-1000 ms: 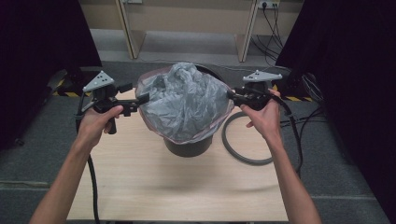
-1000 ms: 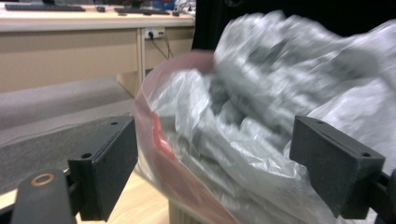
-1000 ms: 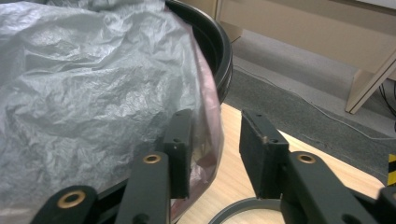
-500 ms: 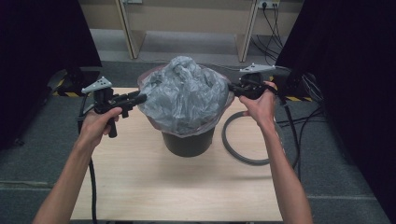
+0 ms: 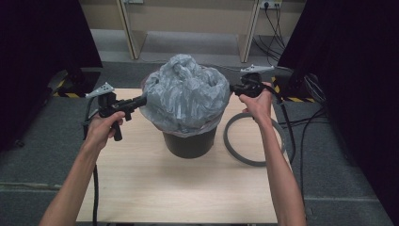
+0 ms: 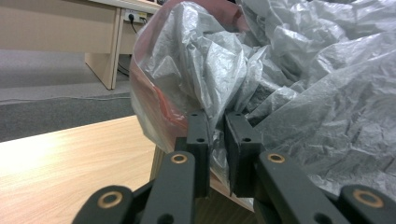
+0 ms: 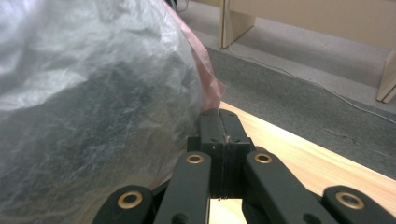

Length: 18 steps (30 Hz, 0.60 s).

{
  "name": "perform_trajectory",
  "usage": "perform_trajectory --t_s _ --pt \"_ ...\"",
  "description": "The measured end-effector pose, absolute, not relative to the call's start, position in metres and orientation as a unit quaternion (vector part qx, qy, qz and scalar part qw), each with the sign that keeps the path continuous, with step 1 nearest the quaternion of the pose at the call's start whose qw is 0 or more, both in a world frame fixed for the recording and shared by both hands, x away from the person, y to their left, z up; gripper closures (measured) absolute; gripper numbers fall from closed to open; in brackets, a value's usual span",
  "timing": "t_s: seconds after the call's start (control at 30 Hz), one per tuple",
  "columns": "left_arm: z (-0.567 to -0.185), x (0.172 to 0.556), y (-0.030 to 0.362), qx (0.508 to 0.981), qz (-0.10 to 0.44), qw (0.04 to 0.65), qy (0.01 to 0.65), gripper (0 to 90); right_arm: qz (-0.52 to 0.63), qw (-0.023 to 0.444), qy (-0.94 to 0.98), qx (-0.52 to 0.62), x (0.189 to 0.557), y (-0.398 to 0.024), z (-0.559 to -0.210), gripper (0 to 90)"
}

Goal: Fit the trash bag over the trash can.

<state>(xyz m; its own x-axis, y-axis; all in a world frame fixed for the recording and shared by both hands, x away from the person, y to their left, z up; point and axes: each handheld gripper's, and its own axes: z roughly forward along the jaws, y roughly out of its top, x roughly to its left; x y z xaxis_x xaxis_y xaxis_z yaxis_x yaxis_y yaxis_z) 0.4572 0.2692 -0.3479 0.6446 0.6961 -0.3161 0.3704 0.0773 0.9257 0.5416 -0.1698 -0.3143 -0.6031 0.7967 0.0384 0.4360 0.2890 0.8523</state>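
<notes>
A crinkled grey plastic bag (image 5: 183, 94) domes over a black bin (image 5: 190, 143) at the table's middle; a pinkish film shows at the bag's edge (image 7: 205, 70). My left gripper (image 5: 141, 100) is at the bag's left side. Its jaws have just been closing, and a fold of the grey bag (image 6: 205, 88) is pinched between them at my left gripper (image 6: 216, 119). My right gripper (image 5: 231, 88) meets the bag's right side. In the right gripper view, my right gripper (image 7: 219, 114) is shut, with the bag's edge running in between its tips.
The bin stands on a light wooden table (image 5: 141, 188). A grey ring of hose (image 5: 235, 153) lies on it right of the bin. Cables (image 5: 301, 122) trail off the table's right side. Grey carpet and desk legs (image 5: 129, 28) lie beyond.
The left jaws have closed on the bag's side. Both hands have sunk a little, and the bag has puffed up into a taller dome.
</notes>
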Motion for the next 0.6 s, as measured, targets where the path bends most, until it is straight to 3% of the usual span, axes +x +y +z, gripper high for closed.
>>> perform_trajectory --t_s 0.27,0.47,0.6 --pt "-0.348 0.452 0.269 0.672 0.135 0.615 0.389 79.5 0.432 0.196 0.783 0.402 0.556 -0.164 -0.328 90.0" --pt "-0.341 0.447 0.278 0.656 0.129 0.634 0.388 52.4 0.451 0.196 0.771 0.404 0.556 -0.168 -0.329 85.5" --pt "-0.334 0.446 0.287 0.638 0.135 0.648 0.394 48.3 0.456 0.203 0.765 0.407 0.554 -0.174 -0.325 82.9"
